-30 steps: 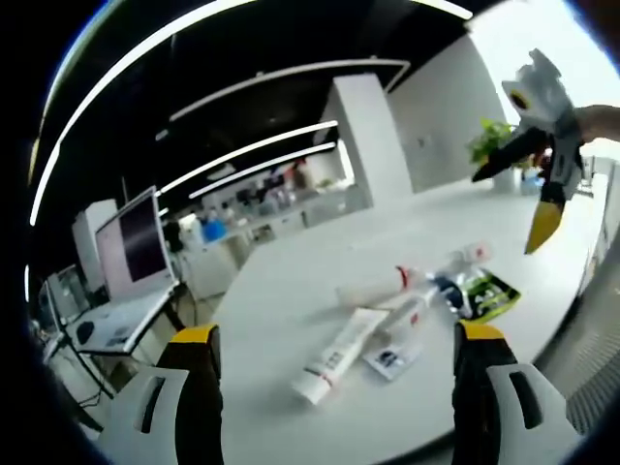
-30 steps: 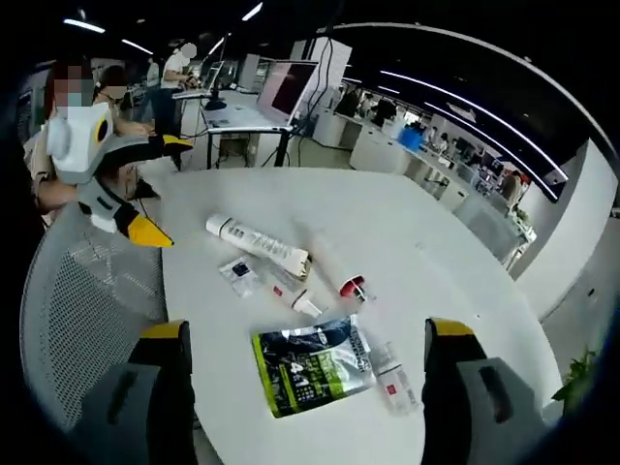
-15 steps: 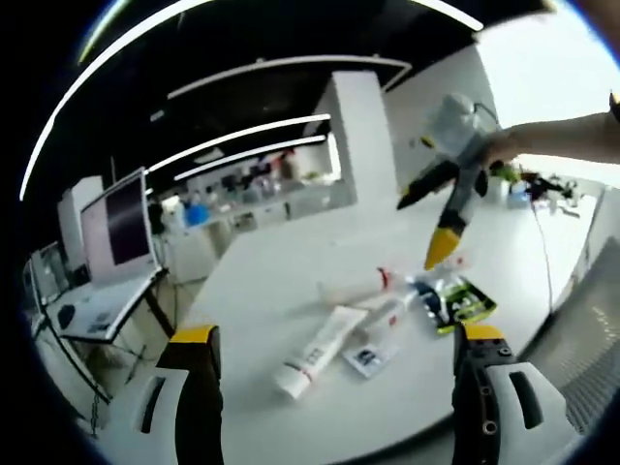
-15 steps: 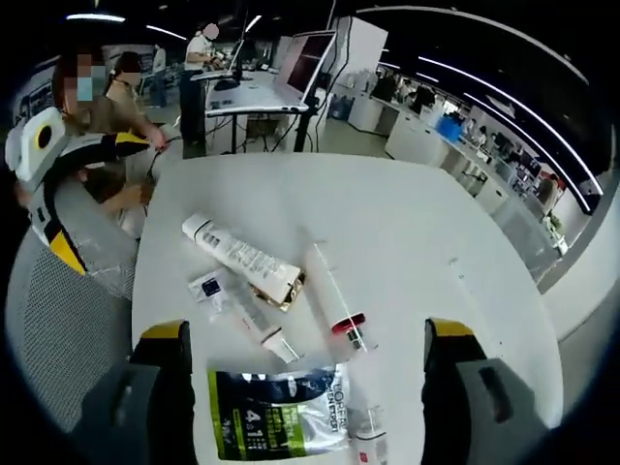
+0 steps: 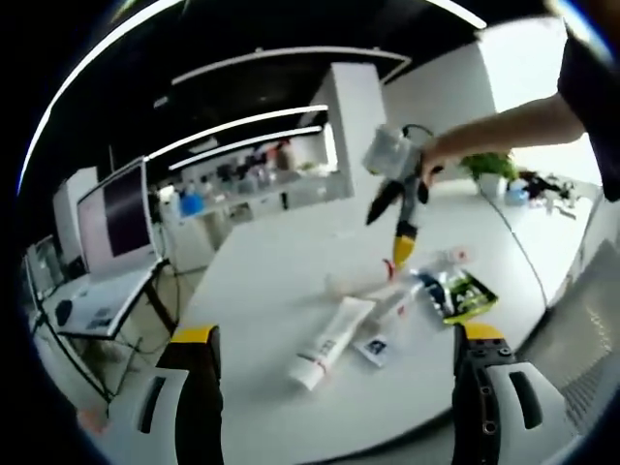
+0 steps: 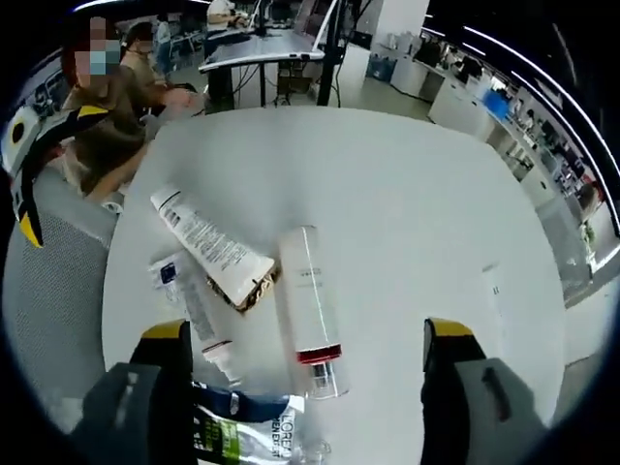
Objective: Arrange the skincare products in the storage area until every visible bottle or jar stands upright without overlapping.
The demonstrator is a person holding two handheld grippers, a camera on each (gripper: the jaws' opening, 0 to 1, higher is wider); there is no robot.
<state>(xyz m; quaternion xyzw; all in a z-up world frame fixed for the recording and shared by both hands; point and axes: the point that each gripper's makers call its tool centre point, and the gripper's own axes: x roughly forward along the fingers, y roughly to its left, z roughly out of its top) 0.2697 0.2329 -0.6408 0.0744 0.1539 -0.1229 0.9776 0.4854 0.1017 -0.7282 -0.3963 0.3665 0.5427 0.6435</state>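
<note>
White round counter (image 6: 407, 213) carries a lying white squeeze tube (image 6: 210, 247) and clear red-banded bottle (image 6: 308, 305); left gripper (image 5: 339, 344) and right gripper (image 6: 302, 339) gape, empty.

1. The left gripper (image 5: 334, 363) is held level, its two yellow-tipped jaws spread wide apart with nothing between them.
2. The right gripper (image 6: 305, 358) points downward, jaws likewise wide apart and empty.
3. Seen from the left gripper view, the right gripper hangs tip-down from a bare forearm (image 5: 504, 121); its jaws there appear closer together, though the angle is poor.
</note>
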